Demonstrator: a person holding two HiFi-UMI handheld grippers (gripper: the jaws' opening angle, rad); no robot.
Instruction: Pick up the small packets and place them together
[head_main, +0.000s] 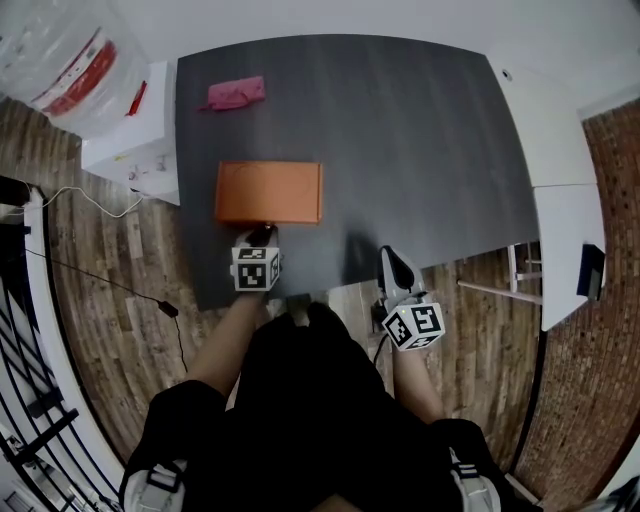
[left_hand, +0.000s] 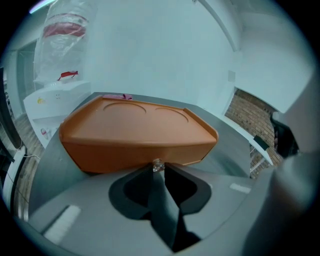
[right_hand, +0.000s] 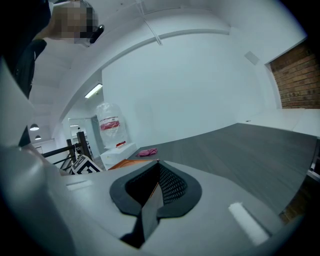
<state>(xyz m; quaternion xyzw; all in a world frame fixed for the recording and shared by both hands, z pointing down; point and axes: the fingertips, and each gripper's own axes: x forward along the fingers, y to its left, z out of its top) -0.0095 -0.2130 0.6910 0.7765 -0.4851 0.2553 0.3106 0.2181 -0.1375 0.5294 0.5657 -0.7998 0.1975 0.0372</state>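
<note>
Head view: pink packet lay far left on the desk, beyond the orange box. Left gripper view: left tool pinched a small clear item at the box's wall. Right gripper view: right tool was closed, empty.

Dark grey table, an orange tray near its front left edge, a small pink packet well apart at the far left corner.

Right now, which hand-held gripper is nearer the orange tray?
The left hand-held gripper: at the near edge of the orange tray. The right hand-held gripper is apart, to its right.
</note>
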